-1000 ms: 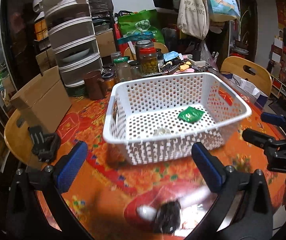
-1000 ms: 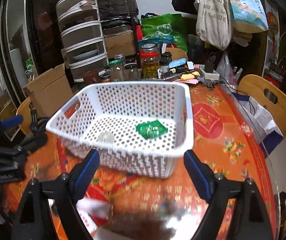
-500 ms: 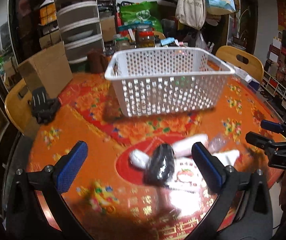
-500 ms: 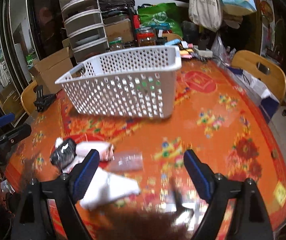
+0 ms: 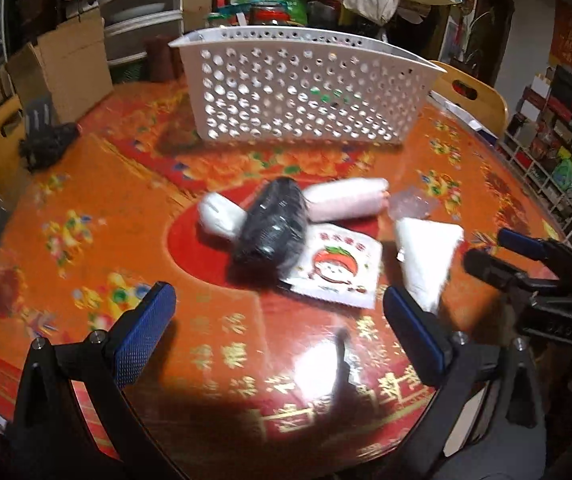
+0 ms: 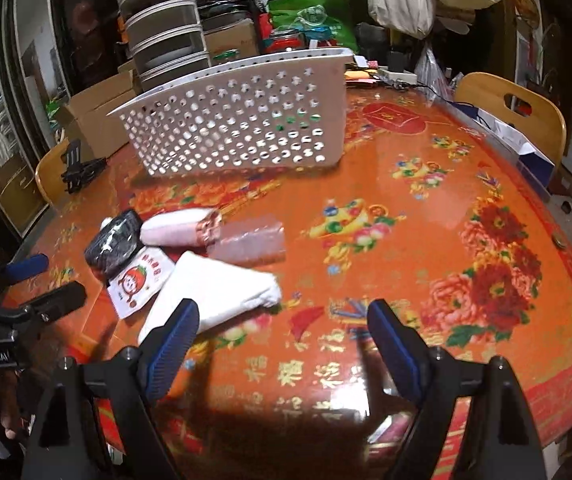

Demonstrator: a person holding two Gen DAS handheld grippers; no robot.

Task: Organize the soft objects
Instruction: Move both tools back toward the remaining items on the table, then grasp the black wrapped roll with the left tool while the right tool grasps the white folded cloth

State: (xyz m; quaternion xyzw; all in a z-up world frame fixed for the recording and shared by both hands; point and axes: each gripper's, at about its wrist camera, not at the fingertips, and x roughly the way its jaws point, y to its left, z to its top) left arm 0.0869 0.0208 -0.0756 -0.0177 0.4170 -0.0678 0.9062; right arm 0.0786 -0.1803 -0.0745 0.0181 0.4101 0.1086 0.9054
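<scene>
My left gripper (image 5: 280,334) and right gripper (image 6: 282,338), fingers apart, hover over a glossy red floral table (image 6: 425,208); white basket (image 5: 301,88), cluttered shelves behind.

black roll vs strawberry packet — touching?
Touching. In the left wrist view the black roll lies over the top-left corner of the strawberry packet; the right wrist view shows the same overlap, no gap.
</scene>
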